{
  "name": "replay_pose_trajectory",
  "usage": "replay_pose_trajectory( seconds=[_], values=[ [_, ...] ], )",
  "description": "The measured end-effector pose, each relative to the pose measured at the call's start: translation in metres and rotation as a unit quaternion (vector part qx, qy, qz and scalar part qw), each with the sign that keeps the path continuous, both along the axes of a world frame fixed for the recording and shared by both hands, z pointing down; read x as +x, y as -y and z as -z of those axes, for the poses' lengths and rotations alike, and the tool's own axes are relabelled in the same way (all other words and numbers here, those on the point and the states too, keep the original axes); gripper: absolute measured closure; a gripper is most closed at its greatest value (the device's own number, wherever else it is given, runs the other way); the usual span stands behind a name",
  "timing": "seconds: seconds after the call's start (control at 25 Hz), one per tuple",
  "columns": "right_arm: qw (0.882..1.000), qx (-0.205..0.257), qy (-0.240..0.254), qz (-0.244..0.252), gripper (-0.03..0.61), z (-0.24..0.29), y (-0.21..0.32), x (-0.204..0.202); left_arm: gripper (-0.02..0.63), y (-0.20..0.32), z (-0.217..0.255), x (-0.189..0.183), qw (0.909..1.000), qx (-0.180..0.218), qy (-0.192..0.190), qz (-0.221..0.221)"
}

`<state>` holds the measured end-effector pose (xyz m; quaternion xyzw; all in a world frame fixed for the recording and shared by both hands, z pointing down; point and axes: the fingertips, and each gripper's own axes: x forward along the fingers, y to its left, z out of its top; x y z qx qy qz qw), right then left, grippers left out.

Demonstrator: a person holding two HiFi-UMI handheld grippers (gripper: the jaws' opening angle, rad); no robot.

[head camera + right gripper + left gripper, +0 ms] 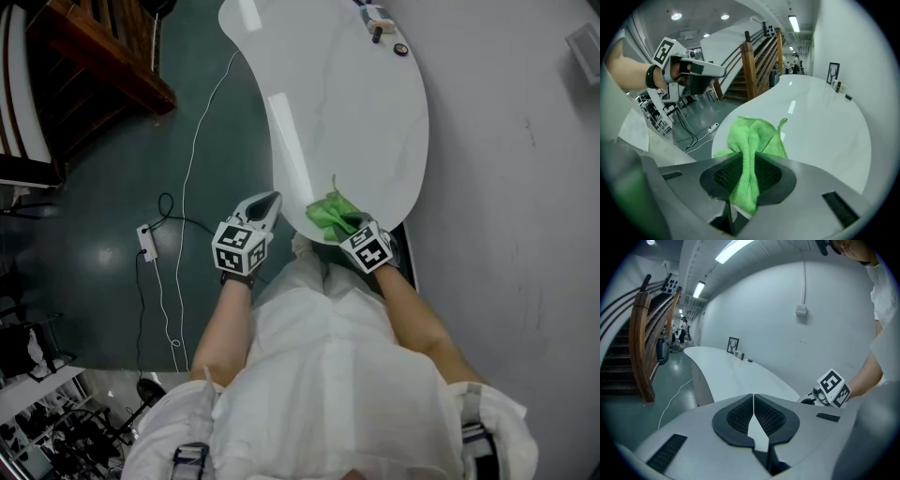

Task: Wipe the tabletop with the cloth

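Note:
A bright green cloth [330,215] lies bunched on the near end of the long white tabletop [356,103]. My right gripper [350,225] is shut on the cloth [754,138], whose fold runs back between the jaws while the rest spreads onto the tabletop [820,126]. My left gripper [268,207] hangs in the air just left of the table's near edge, shut with nothing between its jaws. In the left gripper view the left gripper [753,401] points along the tabletop [731,373], and the right gripper's marker cube [833,387] shows at the right.
Small items [380,23] and a picture frame [732,344] stand at the table's far end. A wall [525,159] runs along the table's right side. A wooden staircase [754,65] rises at the left. A power strip [146,241] with cables lies on the green floor.

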<state>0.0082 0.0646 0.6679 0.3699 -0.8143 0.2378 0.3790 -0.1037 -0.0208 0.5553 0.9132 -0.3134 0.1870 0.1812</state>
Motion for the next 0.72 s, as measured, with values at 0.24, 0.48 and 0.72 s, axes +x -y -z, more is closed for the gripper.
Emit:
replay_pose_trajectory(
  seconds=[0.24, 0.48, 0.72],
  values=[
    [0.997, 0.000, -0.027, -0.070, 0.506, -0.005, -0.011, 0.061, 0.595, -0.032, -0.002, 0.006, 1.0000, -0.006, -0.003, 0.002],
    [0.991, -0.009, -0.057, -0.118, 0.506, 0.000, -0.025, 0.112, 0.595, -0.055, 0.000, 0.009, 1.0000, -0.007, -0.001, 0.002],
    [0.983, -0.021, -0.087, -0.161, 0.506, -0.001, -0.041, 0.151, 0.595, -0.058, 0.015, 0.001, 0.9998, 0.004, -0.002, 0.020]
  ],
)
